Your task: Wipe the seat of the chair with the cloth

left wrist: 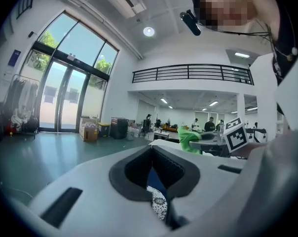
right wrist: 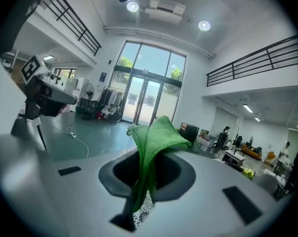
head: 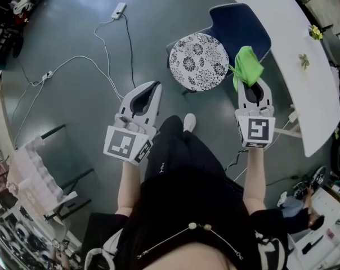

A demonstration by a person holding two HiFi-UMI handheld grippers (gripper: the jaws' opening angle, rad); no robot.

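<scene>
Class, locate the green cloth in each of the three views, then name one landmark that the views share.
Head view: the green cloth is upper right, at the tip of the right gripper.
Left gripper view: the cloth is small, right of centre, at mid-height.
Right gripper view: the cloth is at centre, clamped between the jaws.
Shared landmark: the patterned seat, glimpsed beneath the jaws in both gripper views.
</scene>
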